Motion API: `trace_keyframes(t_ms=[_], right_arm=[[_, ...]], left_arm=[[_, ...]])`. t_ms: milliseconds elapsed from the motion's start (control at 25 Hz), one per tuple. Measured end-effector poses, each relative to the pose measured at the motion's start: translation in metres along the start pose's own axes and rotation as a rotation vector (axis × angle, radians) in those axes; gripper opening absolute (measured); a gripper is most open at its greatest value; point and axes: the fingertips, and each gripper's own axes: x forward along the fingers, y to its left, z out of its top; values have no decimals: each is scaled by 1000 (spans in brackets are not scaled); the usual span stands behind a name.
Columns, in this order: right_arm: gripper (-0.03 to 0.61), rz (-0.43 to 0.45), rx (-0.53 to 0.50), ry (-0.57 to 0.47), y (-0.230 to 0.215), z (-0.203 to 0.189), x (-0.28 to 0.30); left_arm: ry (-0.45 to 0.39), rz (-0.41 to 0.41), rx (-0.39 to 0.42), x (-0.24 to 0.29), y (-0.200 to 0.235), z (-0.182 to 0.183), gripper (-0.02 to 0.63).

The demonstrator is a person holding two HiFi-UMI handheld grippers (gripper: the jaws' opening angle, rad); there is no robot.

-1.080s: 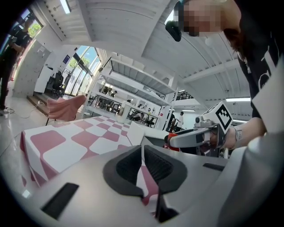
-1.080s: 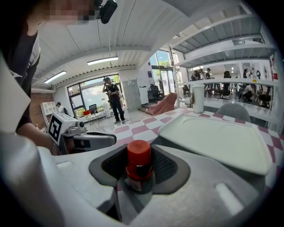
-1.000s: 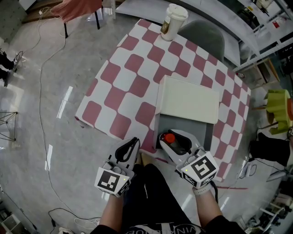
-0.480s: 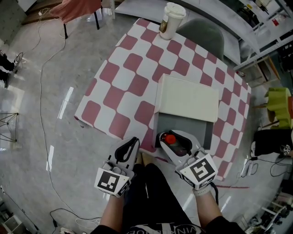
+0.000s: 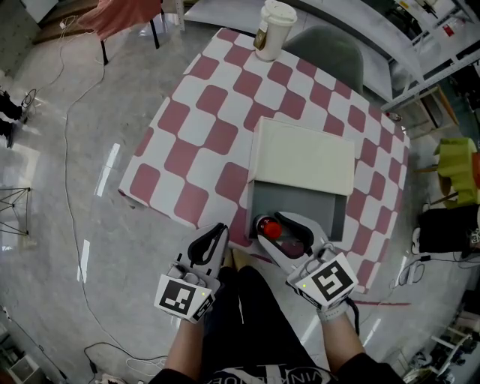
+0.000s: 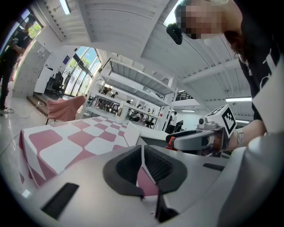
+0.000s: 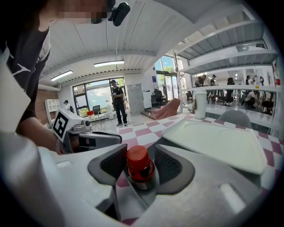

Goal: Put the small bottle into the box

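Right gripper (image 5: pixel 264 229) sits lower centre of the head view, reaching over the near left corner of the open box (image 5: pixel 301 204). Small bottle (image 7: pixel 138 160) with a red cap stands upright between its jaws. The jaws have just been opening and are now wide. The right gripper view shows a gap on the cap's right side, and the left pad is very close or just touching. Can't tell if the bottle rests on the box floor.

The box's white lid (image 5: pixel 304 156) lies flipped back just above the grey tray, mid frame. Left gripper (image 5: pixel 217 232) is lower left of centre, off the near edge of the checkered table (image 5: pixel 199 142), jaws closed together with nothing between them. Paper cup (image 5: pixel 271 20) stands at top centre on the table's far end, well apart from the box.
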Motion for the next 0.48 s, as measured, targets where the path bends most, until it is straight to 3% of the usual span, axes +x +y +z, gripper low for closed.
trace_keyframes(t_ms=[480], right_arm=[[181,5,85,-62,-3,0,-20]], left_arm=[[-6,-10,18,3,-15,5,25]])
